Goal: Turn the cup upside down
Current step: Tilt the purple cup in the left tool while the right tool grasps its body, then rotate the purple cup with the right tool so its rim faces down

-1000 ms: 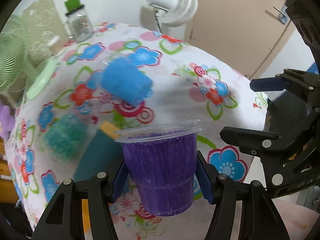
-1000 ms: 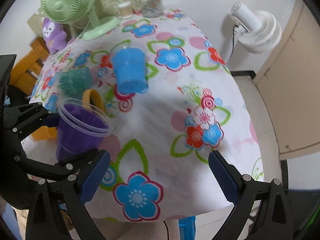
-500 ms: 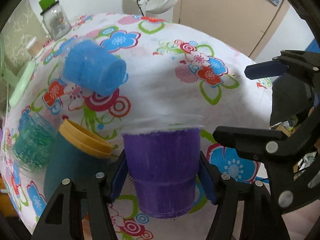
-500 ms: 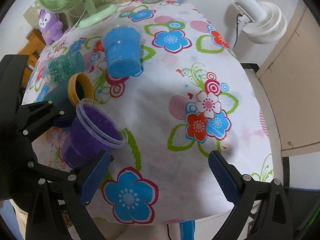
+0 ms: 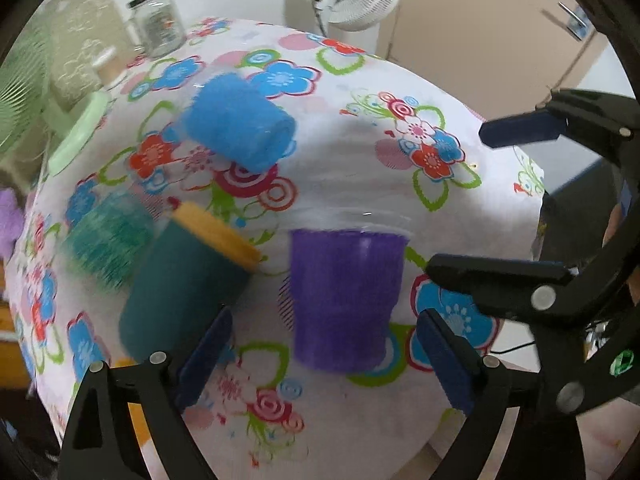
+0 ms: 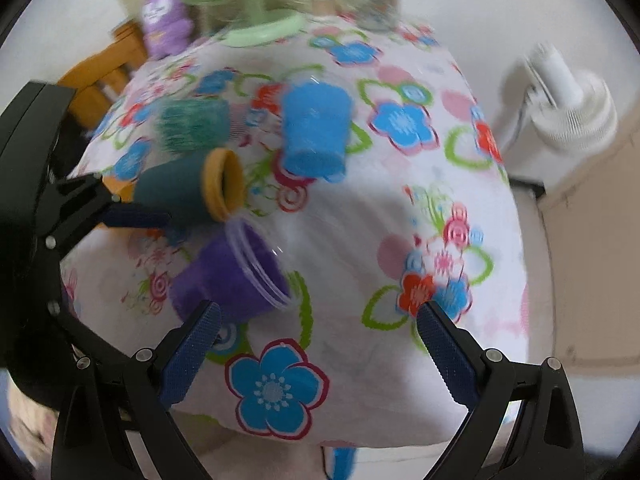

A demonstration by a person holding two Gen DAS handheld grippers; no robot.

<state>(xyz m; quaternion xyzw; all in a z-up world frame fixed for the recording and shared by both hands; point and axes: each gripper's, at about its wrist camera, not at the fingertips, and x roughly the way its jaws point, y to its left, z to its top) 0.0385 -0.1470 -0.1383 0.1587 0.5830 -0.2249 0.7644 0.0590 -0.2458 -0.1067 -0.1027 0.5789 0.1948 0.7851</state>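
Left wrist view: our left gripper (image 5: 324,356) stands open around the purple cup (image 5: 344,300), mouth-up on the floral tablecloth (image 5: 360,160); right gripper (image 6: 316,344) open, idle. Next, we judge: regrip and invert.

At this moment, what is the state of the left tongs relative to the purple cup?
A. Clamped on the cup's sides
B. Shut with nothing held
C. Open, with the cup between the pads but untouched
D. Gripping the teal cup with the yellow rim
C. In the left wrist view the left tongs are spread, with a clear gap on each side of the purple cup, which rests on the floral tablecloth.
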